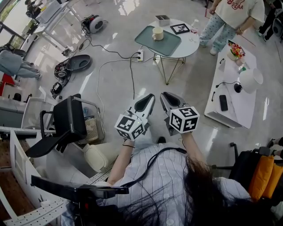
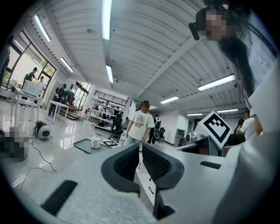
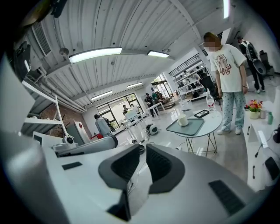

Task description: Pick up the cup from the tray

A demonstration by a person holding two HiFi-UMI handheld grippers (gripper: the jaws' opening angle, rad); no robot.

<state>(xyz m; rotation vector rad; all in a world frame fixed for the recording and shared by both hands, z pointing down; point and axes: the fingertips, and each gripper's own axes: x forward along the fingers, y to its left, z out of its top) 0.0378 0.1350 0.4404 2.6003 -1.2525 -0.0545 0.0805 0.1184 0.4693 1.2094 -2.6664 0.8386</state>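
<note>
Round white counter [image 1: 191, 44] at top centre carries the green tray [image 1: 170, 44]. Mid-frame, left hand-held gripper [image 1: 148, 98] and right hand-held gripper [image 1: 167, 98] sit side by side, both pinched together, empty. Cup [image 1: 158, 33] stands upright on the tray's upper-left part, mouth up.

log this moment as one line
stage: not started | cup: upright on tray, round table | left gripper: shut, empty | right gripper: shut, empty | both far from cup

Bystander [image 1: 236, 11], head beyond top edge
</note>
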